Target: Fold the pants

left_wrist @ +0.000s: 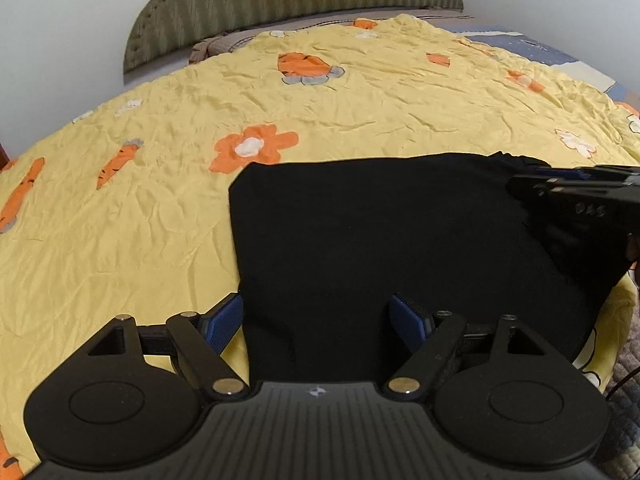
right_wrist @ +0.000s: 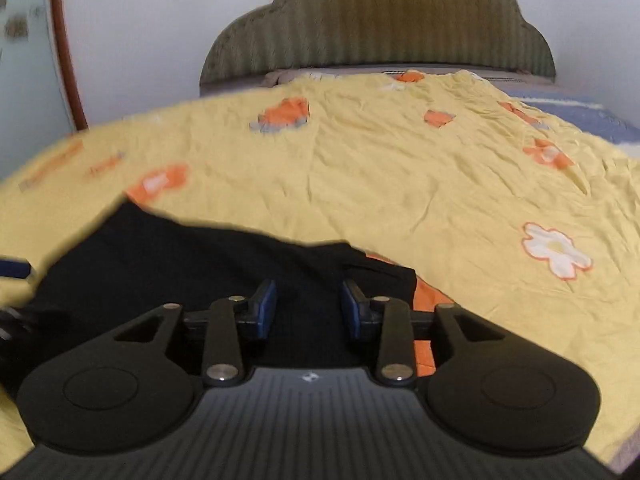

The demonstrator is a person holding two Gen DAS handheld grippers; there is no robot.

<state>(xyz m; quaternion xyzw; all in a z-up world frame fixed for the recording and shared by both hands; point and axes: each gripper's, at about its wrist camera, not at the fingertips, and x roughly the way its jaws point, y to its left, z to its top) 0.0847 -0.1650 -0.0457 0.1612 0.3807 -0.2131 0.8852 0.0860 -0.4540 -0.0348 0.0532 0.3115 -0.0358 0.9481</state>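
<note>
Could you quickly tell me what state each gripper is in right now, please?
Left gripper: jaws wide open, holding nothing, above the black pants.
Right gripper: jaws partly open, gripping nothing, over the pants' edge.

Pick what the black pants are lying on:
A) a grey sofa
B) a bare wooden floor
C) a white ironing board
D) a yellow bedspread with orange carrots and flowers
D: the black pants lie flat on the yellow bedspread, whose orange carrot and flower prints show around them.

A home bedroom: padded headboard [left_wrist: 296, 0], carrot-print bedspread [left_wrist: 360, 92].
</note>
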